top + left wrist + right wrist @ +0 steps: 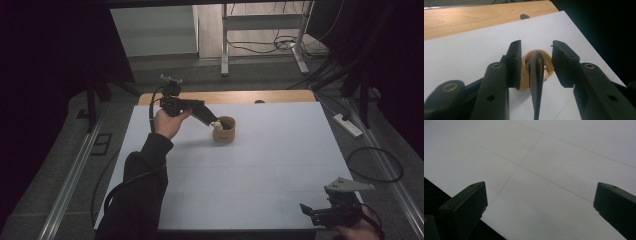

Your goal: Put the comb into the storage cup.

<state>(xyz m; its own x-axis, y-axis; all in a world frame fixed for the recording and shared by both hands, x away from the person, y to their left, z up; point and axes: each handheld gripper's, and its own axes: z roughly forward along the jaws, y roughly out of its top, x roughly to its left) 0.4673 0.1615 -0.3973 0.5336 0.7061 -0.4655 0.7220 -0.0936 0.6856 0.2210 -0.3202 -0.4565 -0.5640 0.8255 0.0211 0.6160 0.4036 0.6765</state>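
Right tool (320, 214) is hovering wide apart and unladen over the table's (260, 165) near corner. Farther off, a tan cup (223, 129) is holding a dark utensil (536, 75); the left tool (212, 121) is straddling it, pads slightly apart, not gripping.

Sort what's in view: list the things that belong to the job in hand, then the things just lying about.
In the job:
left gripper, jaws open
dark utensil standing between the jaws, in the cup
tan cup

Lying about:
right gripper, open over bare white table
power strip on the floor
small dark thing at the far table edge
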